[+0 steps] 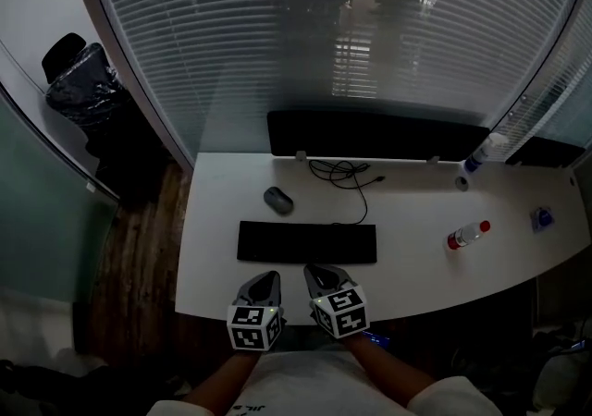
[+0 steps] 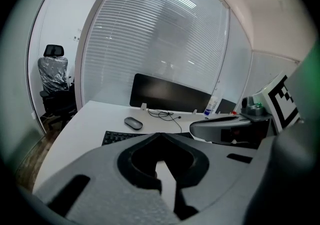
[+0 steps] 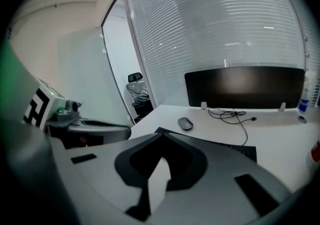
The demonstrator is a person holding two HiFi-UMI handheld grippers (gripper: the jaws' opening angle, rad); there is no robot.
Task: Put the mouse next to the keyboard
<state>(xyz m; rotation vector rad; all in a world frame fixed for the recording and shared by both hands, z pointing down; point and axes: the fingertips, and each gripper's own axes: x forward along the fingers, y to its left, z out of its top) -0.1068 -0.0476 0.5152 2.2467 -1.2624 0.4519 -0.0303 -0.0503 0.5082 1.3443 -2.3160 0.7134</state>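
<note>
Spanning most of the head view: white curved worktop [image 1: 213,257], with a black monitor [image 1: 370,135] along its back edge. Black keyboard [image 1: 306,242] lies near the front edge. Left claw [image 1: 262,283] and right claw [image 1: 324,275] sit side by side at that front edge, just short of the keyboard, both closed tight and empty. Grey mouse [image 1: 277,201] rests behind the keyboard's left end, near it but not touching.
</note>
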